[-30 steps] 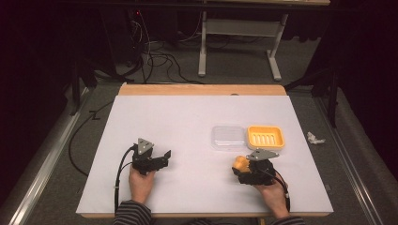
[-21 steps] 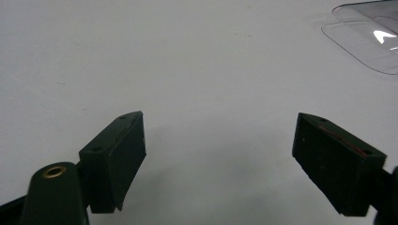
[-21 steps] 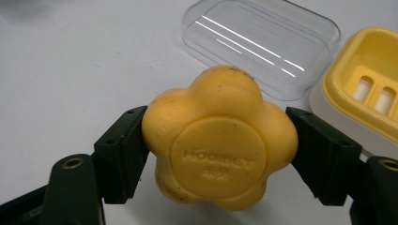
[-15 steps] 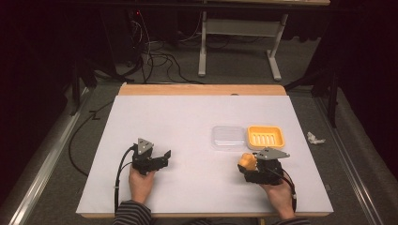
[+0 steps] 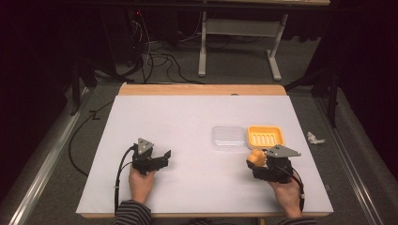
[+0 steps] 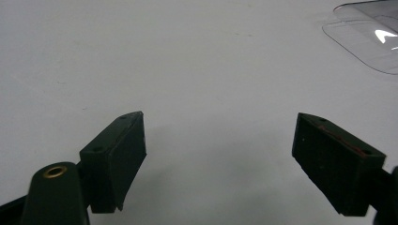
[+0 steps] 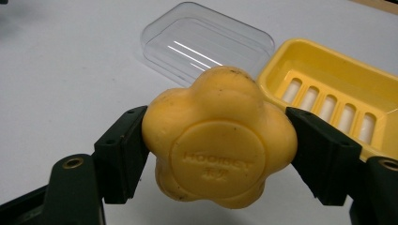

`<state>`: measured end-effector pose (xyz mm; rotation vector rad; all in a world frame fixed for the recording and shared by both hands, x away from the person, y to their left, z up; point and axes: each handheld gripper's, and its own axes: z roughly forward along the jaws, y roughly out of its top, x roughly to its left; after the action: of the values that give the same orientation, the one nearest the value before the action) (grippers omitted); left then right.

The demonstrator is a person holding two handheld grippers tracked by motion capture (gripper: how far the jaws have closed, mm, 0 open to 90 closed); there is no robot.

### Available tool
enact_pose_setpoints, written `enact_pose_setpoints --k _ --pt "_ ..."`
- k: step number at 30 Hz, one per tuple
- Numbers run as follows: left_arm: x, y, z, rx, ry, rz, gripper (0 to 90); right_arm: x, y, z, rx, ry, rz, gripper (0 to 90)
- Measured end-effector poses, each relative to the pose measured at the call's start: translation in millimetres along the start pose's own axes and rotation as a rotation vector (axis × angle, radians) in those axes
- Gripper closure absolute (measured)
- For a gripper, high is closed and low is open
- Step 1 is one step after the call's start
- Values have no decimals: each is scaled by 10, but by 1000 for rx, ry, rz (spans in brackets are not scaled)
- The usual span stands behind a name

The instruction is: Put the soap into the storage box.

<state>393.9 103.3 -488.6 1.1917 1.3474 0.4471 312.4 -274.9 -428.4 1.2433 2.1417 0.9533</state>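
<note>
Right gripper (image 7: 220, 154) pinches the yellow flower-shaped soap (image 7: 219, 140) between its two black jaws, one jaw on each flank, the embossed face of the bar turned toward the camera. In the high view the right gripper (image 5: 257, 164) sits near the table's (image 5: 187, 117) front edge, at about 5 o'clock from the table centre, with the soap (image 5: 256, 157) held at its tip.

The step in hand appears to be placing the soap into the yellow soap dish (image 7: 338, 93). The dish lies just beyond the soap, at roughly 1 o'clock from the gripper, its slotted floor facing up. Recommended procedure:

1. Keep the pinch firm; the bar is rounded and likely slick, so it could rotate or slip.
2. Carry the soap over the near rim of the dish, high enough to clear it.
3. Centre it above the slots, lower until it rests, then release.

The clear lid (image 7: 206, 47) lies flat just beside the dish, at 11 o'clock from the soap; avoid nudging it.

Left gripper (image 6: 218, 154) hovers with jaws spread wide and nothing between them, well apart at about 7 o'clock on the table (image 6: 141, 56).
</note>
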Motion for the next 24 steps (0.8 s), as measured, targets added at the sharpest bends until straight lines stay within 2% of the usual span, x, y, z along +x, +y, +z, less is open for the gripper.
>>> enact_pose_setpoints --k 24 --pt "-1 0 -1 -1 0 -1 184 -242 152 -24 -17 -35 30 263"
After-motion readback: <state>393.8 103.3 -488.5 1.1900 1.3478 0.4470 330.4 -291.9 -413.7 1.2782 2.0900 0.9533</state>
